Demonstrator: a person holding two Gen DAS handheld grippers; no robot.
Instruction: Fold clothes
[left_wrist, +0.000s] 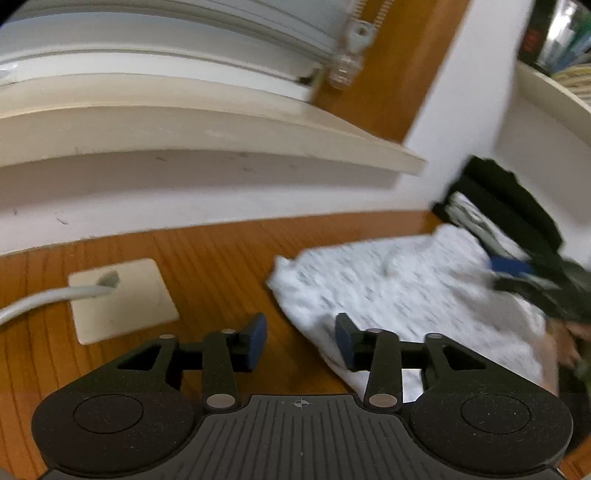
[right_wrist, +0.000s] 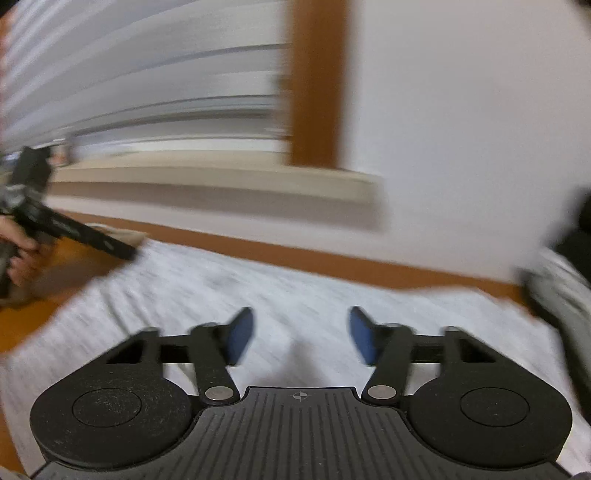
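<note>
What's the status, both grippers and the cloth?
Left gripper open, empty, at the white patterned cloth's edge. Right gripper open, empty, over the cloth. Cloth spread on wooden floor. Cable at left, clear of cloth.

Warm wooden floor (left_wrist: 207, 258) with visible grain. White wall (left_wrist: 207, 199) behind, cream sill (left_wrist: 184, 136) jutting out under a window with pale blinds (left_wrist: 166, 33). Brown wood post (left_wrist: 399, 74) beside the window. Cream floor outlet plate (left_wrist: 122, 299) with a white cable (left_wrist: 37, 301) plugged in. White shelf (left_wrist: 546, 99) at right, contents blurred.
</note>
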